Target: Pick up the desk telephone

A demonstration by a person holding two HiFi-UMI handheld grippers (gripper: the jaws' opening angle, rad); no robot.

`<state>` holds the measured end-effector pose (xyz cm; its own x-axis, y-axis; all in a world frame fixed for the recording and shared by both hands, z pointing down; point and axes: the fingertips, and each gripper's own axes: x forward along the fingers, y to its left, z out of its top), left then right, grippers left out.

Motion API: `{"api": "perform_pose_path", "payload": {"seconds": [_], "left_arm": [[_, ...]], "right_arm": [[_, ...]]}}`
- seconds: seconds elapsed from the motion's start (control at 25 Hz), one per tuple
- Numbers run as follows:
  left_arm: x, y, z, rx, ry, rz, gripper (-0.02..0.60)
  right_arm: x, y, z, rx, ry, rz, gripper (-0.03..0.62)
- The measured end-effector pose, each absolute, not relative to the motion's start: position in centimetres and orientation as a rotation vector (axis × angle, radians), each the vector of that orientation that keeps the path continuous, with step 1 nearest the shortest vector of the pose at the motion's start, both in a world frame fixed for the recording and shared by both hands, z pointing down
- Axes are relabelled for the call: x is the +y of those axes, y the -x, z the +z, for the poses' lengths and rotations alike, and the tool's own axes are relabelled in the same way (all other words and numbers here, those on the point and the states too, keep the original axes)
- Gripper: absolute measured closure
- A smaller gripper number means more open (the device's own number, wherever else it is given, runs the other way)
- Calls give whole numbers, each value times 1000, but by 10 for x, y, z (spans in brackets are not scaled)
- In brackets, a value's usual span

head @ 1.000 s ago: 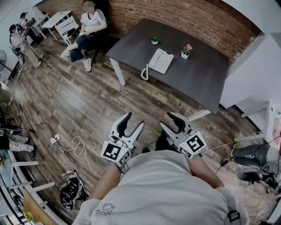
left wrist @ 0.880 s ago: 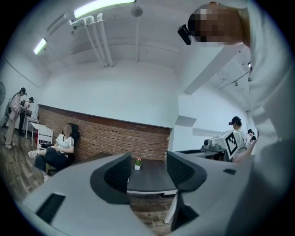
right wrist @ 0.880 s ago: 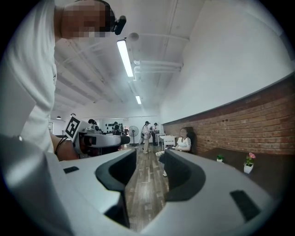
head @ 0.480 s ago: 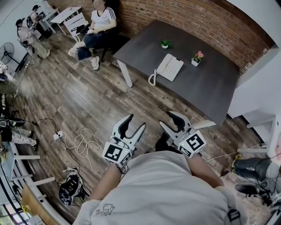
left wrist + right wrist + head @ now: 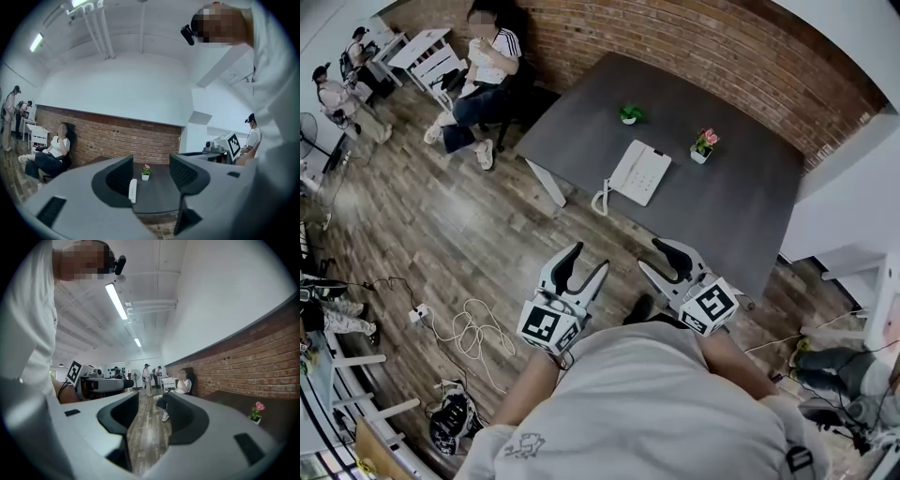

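Note:
The white desk telephone (image 5: pixel 636 173) lies on the dark grey table (image 5: pixel 741 202), its coiled cord (image 5: pixel 601 200) hanging over the near edge. Both grippers are held level over the wooden floor, short of the table and apart from the phone. My left gripper (image 5: pixel 586 260) is open with nothing between its jaws; in the left gripper view the telephone (image 5: pixel 132 190) shows edge-on between the jaws of that gripper (image 5: pixel 151 176), far off. My right gripper (image 5: pixel 661 260) is open and empty too. The right gripper view (image 5: pixel 152 413) looks along the floor, and the phone is out of it.
A small green plant (image 5: pixel 629 114) and a pink flower pot (image 5: pixel 703 145) stand on the table behind the phone. A person sits by the brick wall (image 5: pixel 483 70). Cables (image 5: pixel 473 319) and a bag (image 5: pixel 450 412) lie on the floor at left. White wall at right (image 5: pixel 853 197).
The table and telephone have come nearer to both grippers as the person walks toward them. The jaws of both grippers stand as before.

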<state>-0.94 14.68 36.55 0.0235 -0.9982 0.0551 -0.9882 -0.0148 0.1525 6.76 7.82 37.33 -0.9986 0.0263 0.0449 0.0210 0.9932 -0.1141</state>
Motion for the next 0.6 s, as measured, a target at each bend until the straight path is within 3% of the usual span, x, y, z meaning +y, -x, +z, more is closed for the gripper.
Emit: {"api": "perform_pose_path", "payload": {"seconds": [0.6], "left_arm": [[4,16,369,-1961,-2237,-49,325]], "right_arm": [[-60,-77,380,-3106,-146,252,408]]}}
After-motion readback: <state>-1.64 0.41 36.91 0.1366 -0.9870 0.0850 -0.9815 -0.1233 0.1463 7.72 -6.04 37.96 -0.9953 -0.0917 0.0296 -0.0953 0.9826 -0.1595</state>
